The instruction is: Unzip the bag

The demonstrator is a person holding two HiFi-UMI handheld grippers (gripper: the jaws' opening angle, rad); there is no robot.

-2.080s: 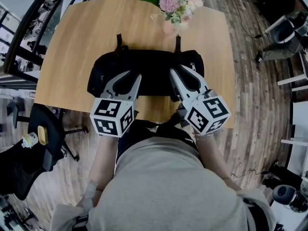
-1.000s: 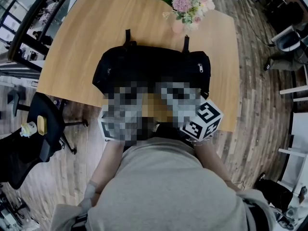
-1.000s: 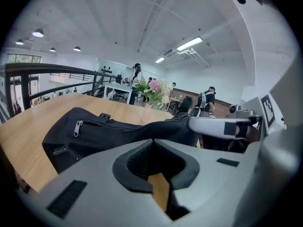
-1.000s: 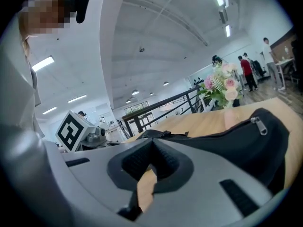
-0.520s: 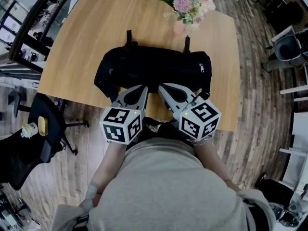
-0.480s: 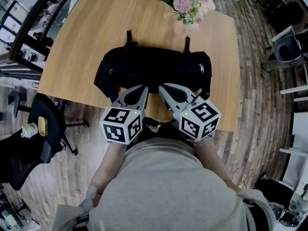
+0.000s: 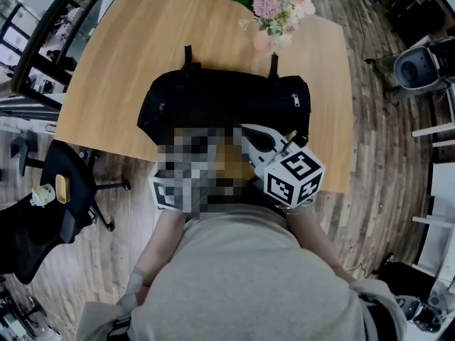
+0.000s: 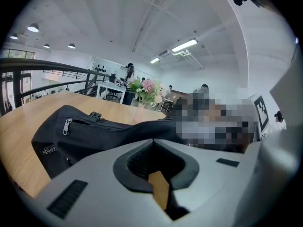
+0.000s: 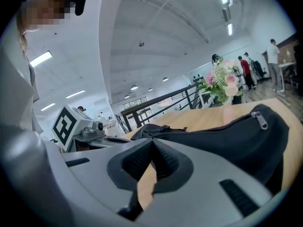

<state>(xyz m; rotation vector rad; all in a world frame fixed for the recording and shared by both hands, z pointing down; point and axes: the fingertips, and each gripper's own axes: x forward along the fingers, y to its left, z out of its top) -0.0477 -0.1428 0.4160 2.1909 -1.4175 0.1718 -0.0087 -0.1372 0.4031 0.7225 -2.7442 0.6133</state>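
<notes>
A long black bag lies across the wooden table, zipped, with a silver zip pull near its right end. My right gripper sits shut and empty just short of the bag's near side, above the table's front edge. In the right gripper view the shut jaws point at the bag and its pull. The left gripper is also shut with nothing in it, facing the bag's left end, where another zip pull hangs. In the head view a mosaic patch hides it.
A vase of pink flowers stands behind the bag at the far edge. A black office chair is on the floor to the left, another chair to the right. People stand far off in the room.
Two seconds ago both grippers reached over the bag's near side; they have drawn back to the table's front edge. Over the last half second nothing visibly moved.
</notes>
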